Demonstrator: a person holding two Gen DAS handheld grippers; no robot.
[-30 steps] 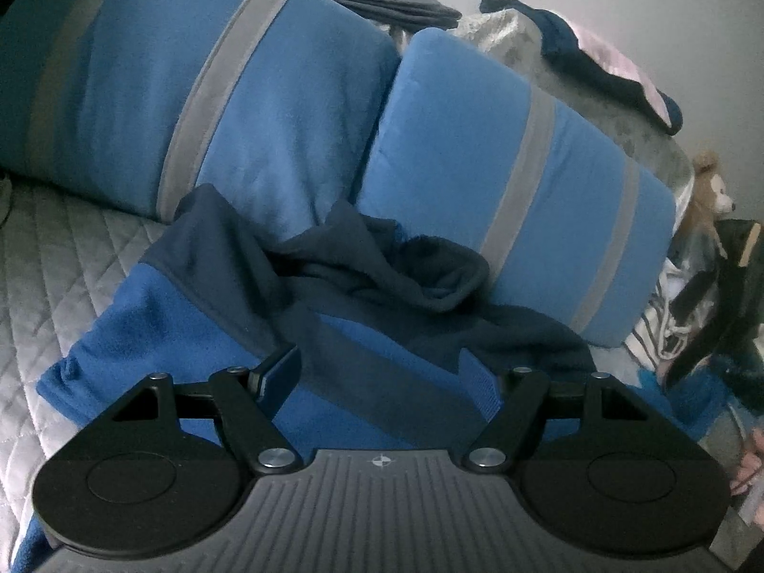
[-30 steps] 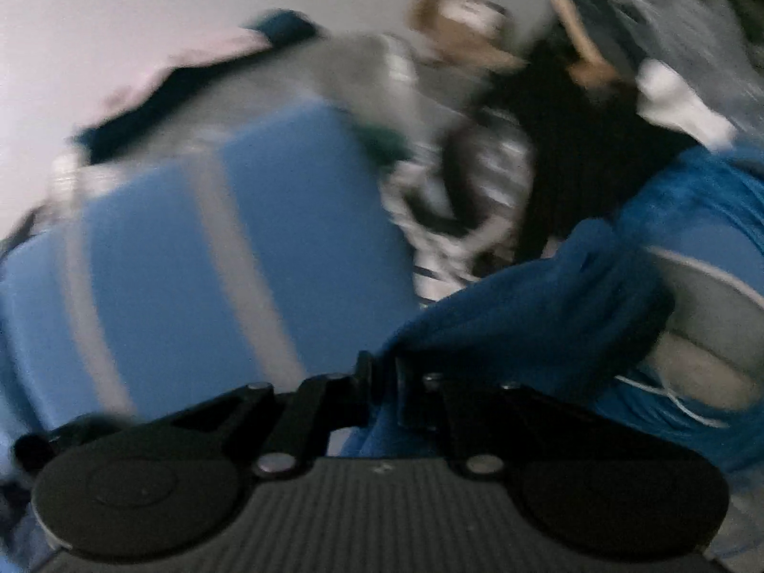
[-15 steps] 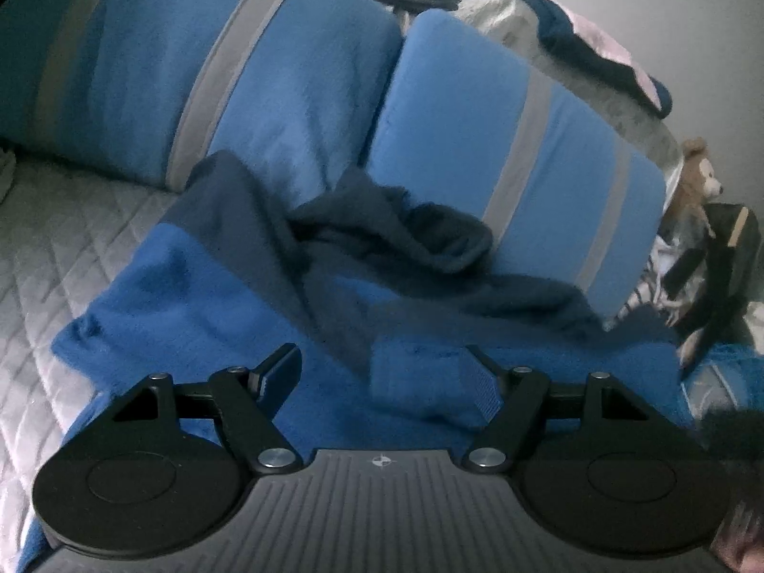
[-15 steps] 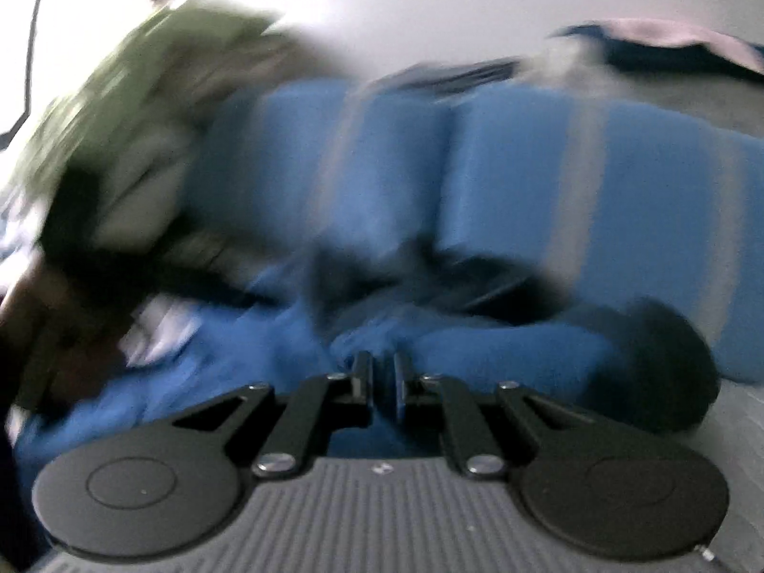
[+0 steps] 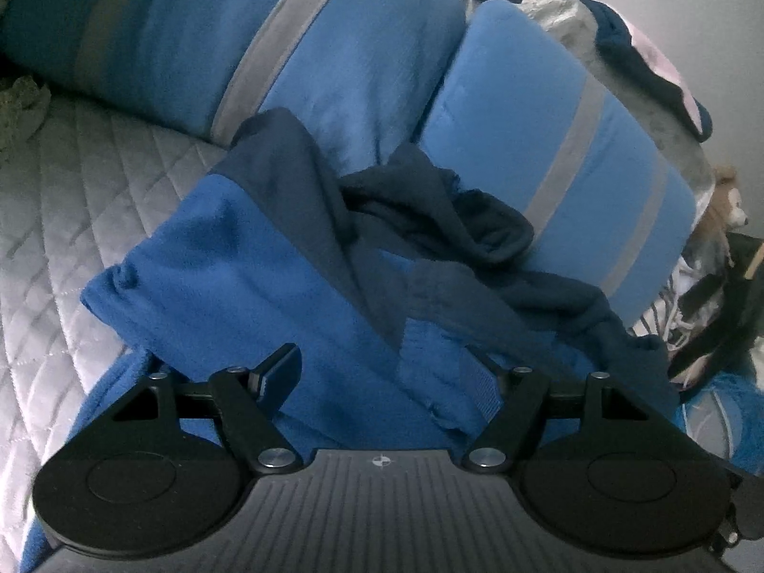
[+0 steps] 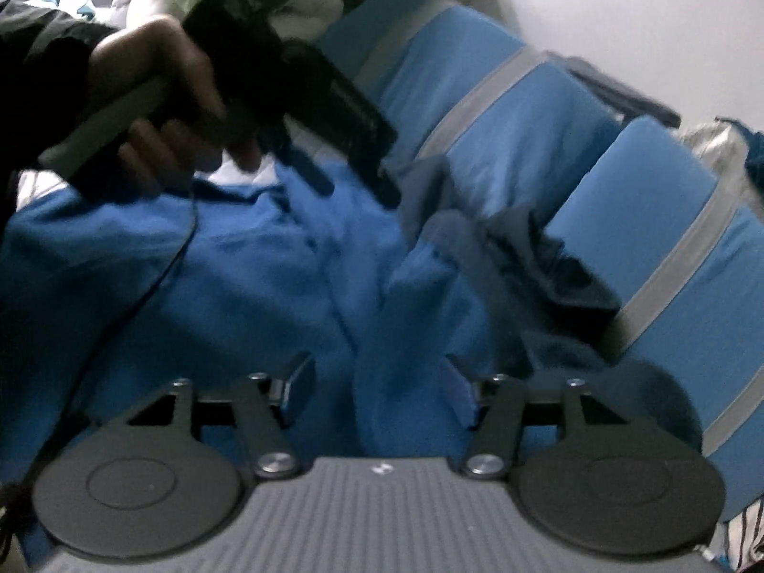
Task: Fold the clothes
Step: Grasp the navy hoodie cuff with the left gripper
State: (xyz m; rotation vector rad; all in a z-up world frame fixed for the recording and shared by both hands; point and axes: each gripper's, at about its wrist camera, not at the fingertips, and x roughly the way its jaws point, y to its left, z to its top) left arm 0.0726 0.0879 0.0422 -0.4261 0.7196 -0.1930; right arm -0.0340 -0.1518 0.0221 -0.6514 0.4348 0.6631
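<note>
Blue-and-navy fleece jacket (image 5: 267, 277) lies rumpled on the quilted bed (image 5: 71, 219) against striped pillows (image 5: 573, 153), with left gripper (image 5: 387, 372) and right gripper (image 6: 382, 387) both spread wide above it, so a careless pinch may bunch several layers.

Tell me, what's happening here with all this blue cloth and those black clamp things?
A person is folding clothes on a bed, with a two-finger gripper in each hand. A blue fleece garment with dark navy parts lies rumpled on the quilted bedspread, bunched against two blue pillows. The left gripper and the right gripper are both open, poised just over the fabric and gripping nothing. In the right view the person's left hand holds its tool above the garment. No neat fold is visible yet.
</note>
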